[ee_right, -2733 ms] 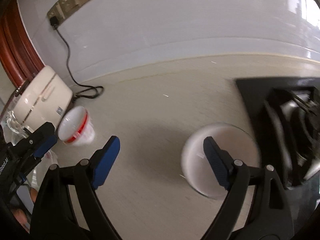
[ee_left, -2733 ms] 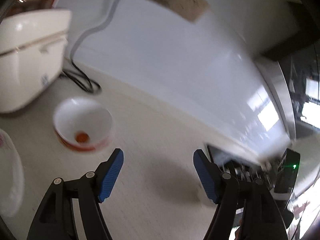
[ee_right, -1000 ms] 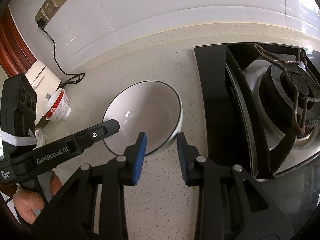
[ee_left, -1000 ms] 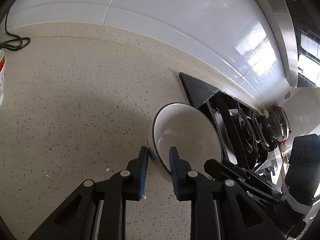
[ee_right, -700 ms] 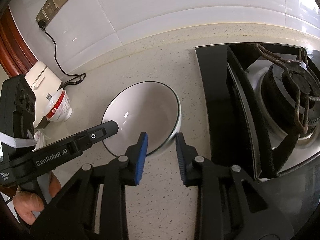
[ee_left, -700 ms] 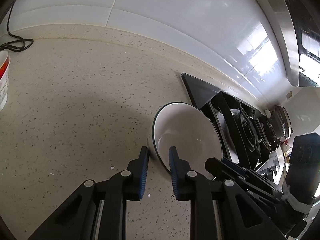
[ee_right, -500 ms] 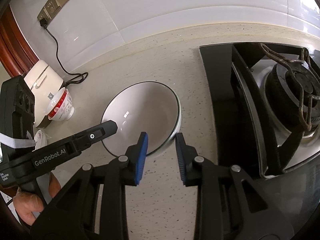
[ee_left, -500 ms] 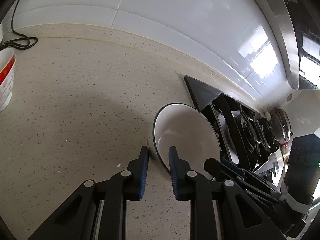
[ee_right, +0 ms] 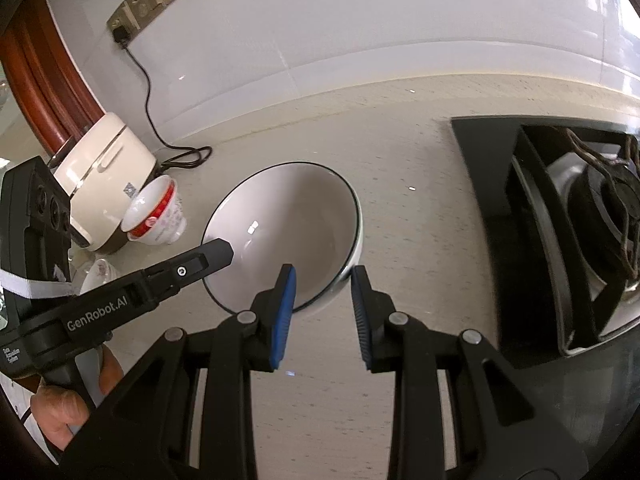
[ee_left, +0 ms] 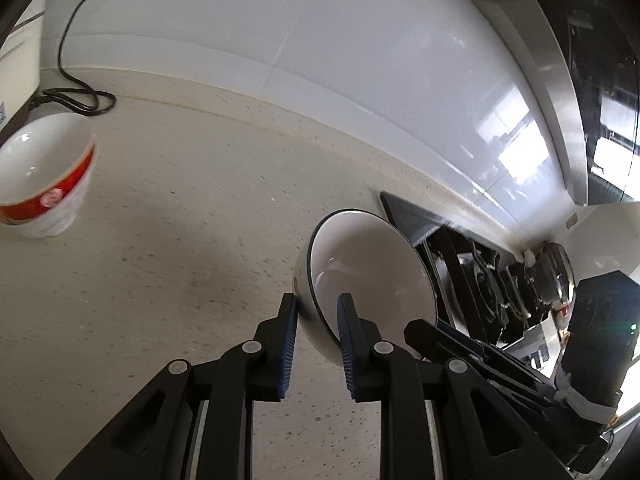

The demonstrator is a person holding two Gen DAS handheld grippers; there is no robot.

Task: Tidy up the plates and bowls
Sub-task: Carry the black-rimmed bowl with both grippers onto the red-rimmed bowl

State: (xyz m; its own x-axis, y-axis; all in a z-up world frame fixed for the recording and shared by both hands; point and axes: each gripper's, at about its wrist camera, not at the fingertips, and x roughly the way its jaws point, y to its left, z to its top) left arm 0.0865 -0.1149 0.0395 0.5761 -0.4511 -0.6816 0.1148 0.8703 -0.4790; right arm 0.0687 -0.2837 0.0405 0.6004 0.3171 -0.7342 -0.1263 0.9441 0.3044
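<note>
A white bowl with a black rim [ee_left: 368, 264] [ee_right: 288, 216] is held tilted over the speckled countertop [ee_left: 160, 280]. My left gripper [ee_left: 317, 312] is shut on its left wall, one finger inside and one outside. My right gripper [ee_right: 322, 292] is shut on the near right rim in the same way. A smaller white bowl with a red band [ee_left: 40, 184] [ee_right: 156, 212] stands to the left, beside a cream rice cooker [ee_right: 100, 184]. It is apart from the held bowl.
A black gas stove [ee_right: 560, 220] [ee_left: 472, 272] fills the right side. A black power cable [ee_left: 72, 96] lies coiled near the wall behind the red-banded bowl. A small patterned dish [ee_right: 98, 274] sits in front of the cooker. A person's hand [ee_right: 60, 408] holds the left gripper.
Both grippers closed on the black-rimmed bowl, then carried it left, away from the stove. The red-banded bowl and rice cooker now appear larger and closer.
</note>
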